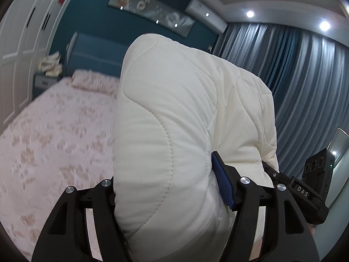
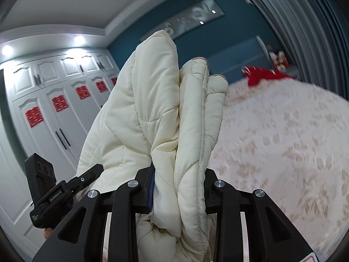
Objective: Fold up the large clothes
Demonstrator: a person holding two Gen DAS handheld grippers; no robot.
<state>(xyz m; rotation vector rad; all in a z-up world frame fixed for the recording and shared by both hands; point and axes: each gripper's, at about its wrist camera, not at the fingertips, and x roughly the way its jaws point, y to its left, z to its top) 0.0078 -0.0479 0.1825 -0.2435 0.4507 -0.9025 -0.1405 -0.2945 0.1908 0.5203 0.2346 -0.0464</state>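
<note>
Both grippers clamp bunched cream quilted garment above a floral bed.

The left gripper (image 1: 168,198) is spread fairly wide yet clenched on a thick padded fold of the quilted garment (image 1: 174,120), whose bulk rises straight ahead of its fingers; a blue finger pad (image 1: 222,185) presses the fabric's right side. The right gripper (image 2: 177,187) is closed narrower, pinching several stacked layers of the same quilted garment (image 2: 161,118), their hemmed edges standing up ahead of it. The bed (image 1: 54,135) lies open to the left gripper's left and to the right gripper's right. Both tools point forward and slightly upward, each visible just beside the other.
</note>
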